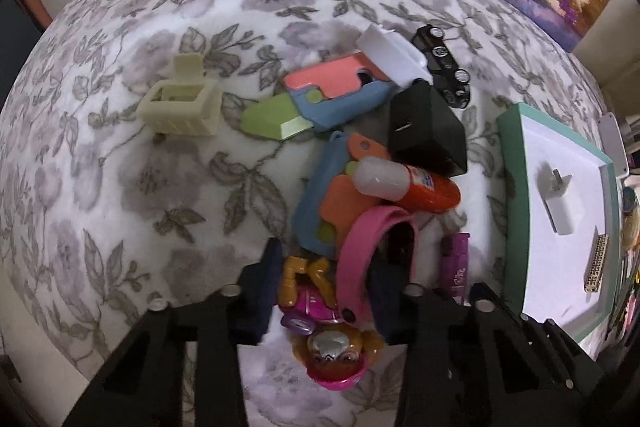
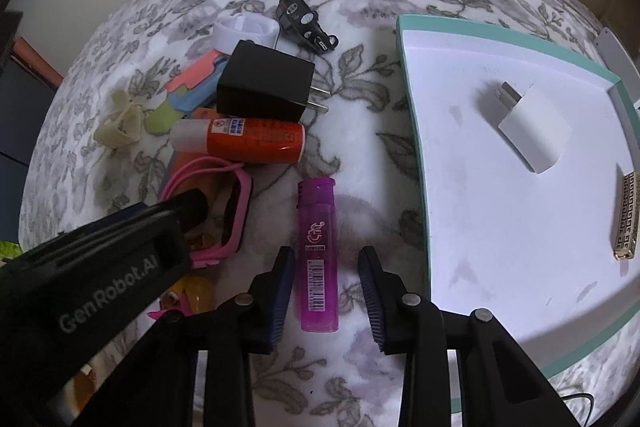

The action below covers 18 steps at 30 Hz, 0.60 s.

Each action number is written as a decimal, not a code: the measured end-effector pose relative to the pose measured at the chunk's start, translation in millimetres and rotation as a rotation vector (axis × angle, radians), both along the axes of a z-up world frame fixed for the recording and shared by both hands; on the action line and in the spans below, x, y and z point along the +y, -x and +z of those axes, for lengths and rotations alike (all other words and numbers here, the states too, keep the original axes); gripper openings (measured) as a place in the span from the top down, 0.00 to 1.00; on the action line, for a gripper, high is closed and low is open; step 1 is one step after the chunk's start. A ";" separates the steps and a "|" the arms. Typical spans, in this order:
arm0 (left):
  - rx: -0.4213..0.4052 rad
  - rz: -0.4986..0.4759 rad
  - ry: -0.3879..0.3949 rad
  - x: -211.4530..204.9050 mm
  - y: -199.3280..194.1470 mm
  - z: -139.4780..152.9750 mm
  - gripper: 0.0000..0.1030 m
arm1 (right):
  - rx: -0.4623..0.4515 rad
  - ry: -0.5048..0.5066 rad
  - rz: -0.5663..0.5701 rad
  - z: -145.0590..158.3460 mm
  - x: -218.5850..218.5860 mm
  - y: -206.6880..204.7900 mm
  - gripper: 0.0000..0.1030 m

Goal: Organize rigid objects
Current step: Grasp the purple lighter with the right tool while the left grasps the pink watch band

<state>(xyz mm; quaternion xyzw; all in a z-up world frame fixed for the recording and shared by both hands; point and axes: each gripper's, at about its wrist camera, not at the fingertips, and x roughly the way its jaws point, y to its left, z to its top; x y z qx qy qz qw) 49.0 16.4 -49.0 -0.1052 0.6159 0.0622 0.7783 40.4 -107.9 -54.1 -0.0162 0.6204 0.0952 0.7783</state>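
R gripper (image 2: pixel 326 291) open astride lighter (image 2: pixel 318 255) beside tray (image 2: pixel 412 147), ready to pick; L gripper (image 1: pixel 320 291) open around figure (image 1: pixel 320 319) w/ watch (image 1: pixel 360 247).

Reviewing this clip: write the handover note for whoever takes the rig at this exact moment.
Left gripper: open, straddling the toy pup figure, beside the pink watch.
Right gripper: open around the purple lighter, not closed.
Done: white adapter and gold bar lie in the teal tray.
Left: lighter, glue stick, black charger, toy car and the rest of the pile.
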 end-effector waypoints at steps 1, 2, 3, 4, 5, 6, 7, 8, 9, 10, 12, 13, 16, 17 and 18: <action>0.000 -0.001 0.006 -1.2 -0.4 0.2 0.70 | -0.003 0.005 0.004 -0.5 1.2 -0.4 0.66; -0.001 -0.002 0.010 -1.8 -0.9 0.9 0.70 | -0.008 0.009 0.010 -0.5 1.8 -0.4 0.66; -0.004 -0.003 0.013 -2.4 -1.4 1.5 0.71 | -0.012 0.013 0.015 -0.7 2.5 -0.1 0.66; -0.003 -0.001 0.014 -2.6 -2.5 1.7 0.72 | -0.017 0.019 0.021 -0.7 3.3 0.2 0.66; -0.004 0.001 0.017 -1.4 -1.2 2.5 0.74 | -0.020 0.025 0.024 -0.7 4.7 0.5 0.66; -0.005 0.007 0.023 -1.1 -1.4 3.0 0.76 | -0.023 0.028 0.027 -0.7 5.5 0.9 0.66; -0.006 0.009 0.026 0.1 -0.7 4.3 0.76 | -0.026 0.030 0.030 -0.6 6.0 1.1 0.66; -0.009 0.011 0.032 -0.1 -1.0 5.1 0.76 | -0.027 0.032 0.032 -0.6 6.4 1.1 0.67; -0.010 0.011 0.033 1.4 -1.4 4.8 0.76 | -0.028 0.033 0.033 -0.5 6.8 1.3 0.67; -0.011 0.011 0.033 2.5 0.9 6.5 0.76 | -0.030 0.033 0.034 -0.6 6.8 1.4 0.68; -0.019 0.013 0.040 5.8 3.9 9.7 0.76 | -0.030 0.040 0.033 -1.2 7.5 0.7 0.71; -0.023 0.015 0.042 7.4 4.2 9.5 0.76 | -0.030 0.042 0.034 -1.3 7.4 0.9 0.73; -0.044 0.020 0.045 9.0 8.0 15.0 0.76 | -0.028 0.037 0.027 -0.5 5.0 0.5 0.79; -0.053 0.021 0.046 9.1 8.9 17.2 0.76 | -0.025 0.028 0.021 -0.4 3.5 -0.1 0.79; -0.056 0.021 0.045 9.7 10.2 18.6 0.76 | -0.022 0.020 0.015 0.0 2.1 -0.5 0.79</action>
